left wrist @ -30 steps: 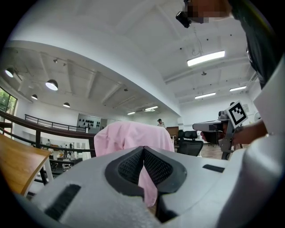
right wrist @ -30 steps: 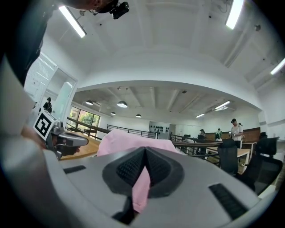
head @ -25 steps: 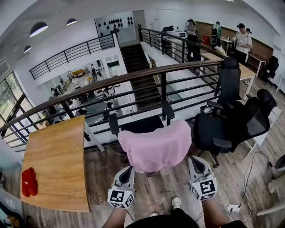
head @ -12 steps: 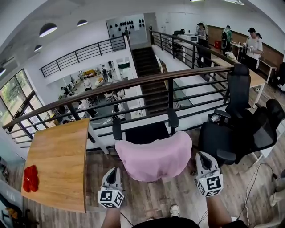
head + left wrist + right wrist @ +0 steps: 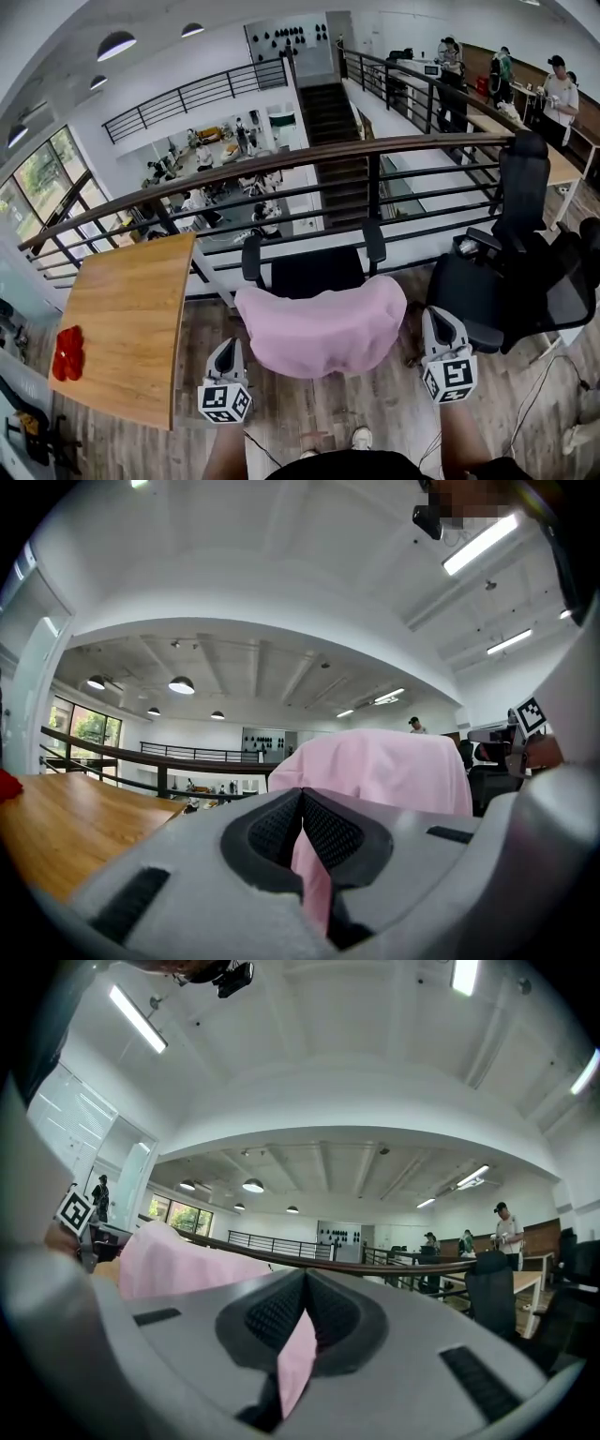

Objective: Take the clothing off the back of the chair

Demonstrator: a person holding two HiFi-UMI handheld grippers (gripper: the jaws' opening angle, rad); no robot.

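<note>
A wood-plank floor (image 5: 375, 412) is seen underfoot. A wooden table (image 5: 122, 319) is placed at 9 o'clock, and a red object (image 5: 67, 352) is laid near its left edge. A dark railing (image 5: 281, 161) topped by a wooden handrail is run across from 9 to 2 o'clock; beyond it a lower floor is overlooked, and a staircase (image 5: 330, 103) is seen at 12 o'clock. Black office chairs (image 5: 487, 291) are grouped at 3 o'clock. Windows (image 5: 42, 178) are set at 10 o'clock. Round lamps (image 5: 117, 44) are hung from the white ceiling at 11 o'clock. People (image 5: 561, 89) are gathered by desks at 1 o'clock.
</note>
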